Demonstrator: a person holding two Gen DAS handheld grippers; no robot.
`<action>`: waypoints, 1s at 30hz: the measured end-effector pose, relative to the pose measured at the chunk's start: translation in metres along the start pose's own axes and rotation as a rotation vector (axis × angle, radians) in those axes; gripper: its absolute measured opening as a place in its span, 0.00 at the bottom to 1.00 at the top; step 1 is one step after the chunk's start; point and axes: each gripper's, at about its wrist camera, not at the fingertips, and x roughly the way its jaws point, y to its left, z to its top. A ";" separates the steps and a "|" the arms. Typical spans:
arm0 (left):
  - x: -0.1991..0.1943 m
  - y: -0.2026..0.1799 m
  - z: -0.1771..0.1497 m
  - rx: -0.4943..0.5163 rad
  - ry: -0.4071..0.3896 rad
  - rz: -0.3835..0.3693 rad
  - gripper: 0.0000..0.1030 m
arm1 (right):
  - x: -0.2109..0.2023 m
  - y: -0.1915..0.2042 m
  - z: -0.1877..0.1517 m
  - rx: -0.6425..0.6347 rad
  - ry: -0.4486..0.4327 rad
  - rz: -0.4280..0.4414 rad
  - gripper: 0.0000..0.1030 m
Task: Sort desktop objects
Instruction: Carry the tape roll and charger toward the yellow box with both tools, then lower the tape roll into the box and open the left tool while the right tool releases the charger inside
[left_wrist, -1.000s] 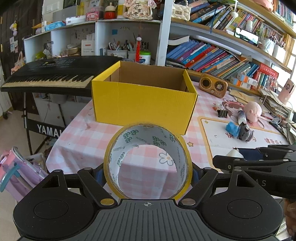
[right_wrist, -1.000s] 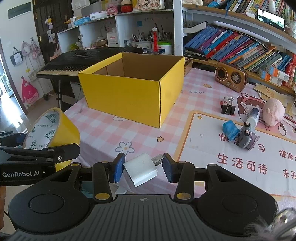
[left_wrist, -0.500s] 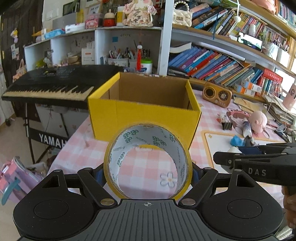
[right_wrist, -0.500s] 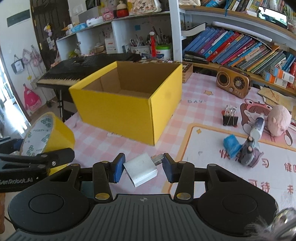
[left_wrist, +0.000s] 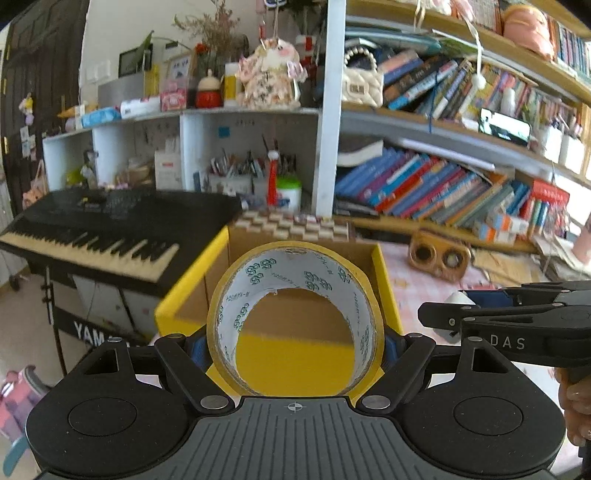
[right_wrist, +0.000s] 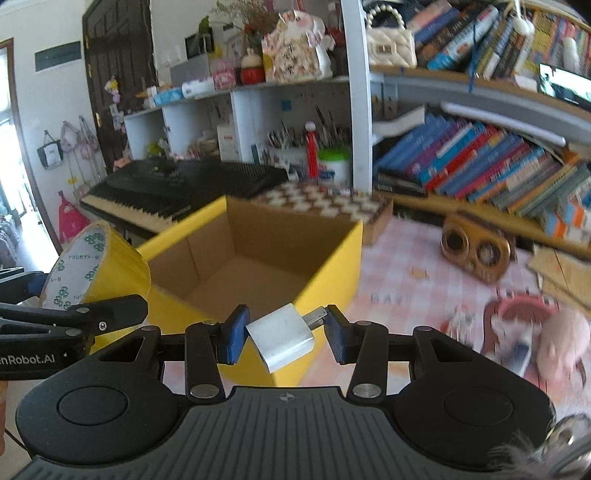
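Note:
My left gripper is shut on a yellow tape roll, held upright just before the near wall of the open yellow cardboard box. The roll also shows at the left of the right wrist view. My right gripper is shut on a white USB charger plug, held above the near corner of the box. The box interior looks empty. The right gripper also shows at the right of the left wrist view.
A black keyboard stands left of the box. A wooden radio, a pink doll head and small toys lie on the pink checked tablecloth to the right. Shelves of books stand behind.
Both grippers have risen and moved forward toward the box, still holding the tape roll and the charger. The box interior now shows from above.

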 end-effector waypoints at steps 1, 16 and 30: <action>0.006 0.001 0.005 0.000 -0.004 0.002 0.80 | 0.005 -0.003 0.006 -0.007 -0.007 0.005 0.40; 0.109 0.008 0.034 0.100 0.119 0.055 0.80 | 0.125 -0.004 0.058 -0.396 0.102 0.124 0.40; 0.152 0.004 0.001 0.103 0.343 0.065 0.80 | 0.181 0.002 0.017 -0.844 0.317 0.235 0.40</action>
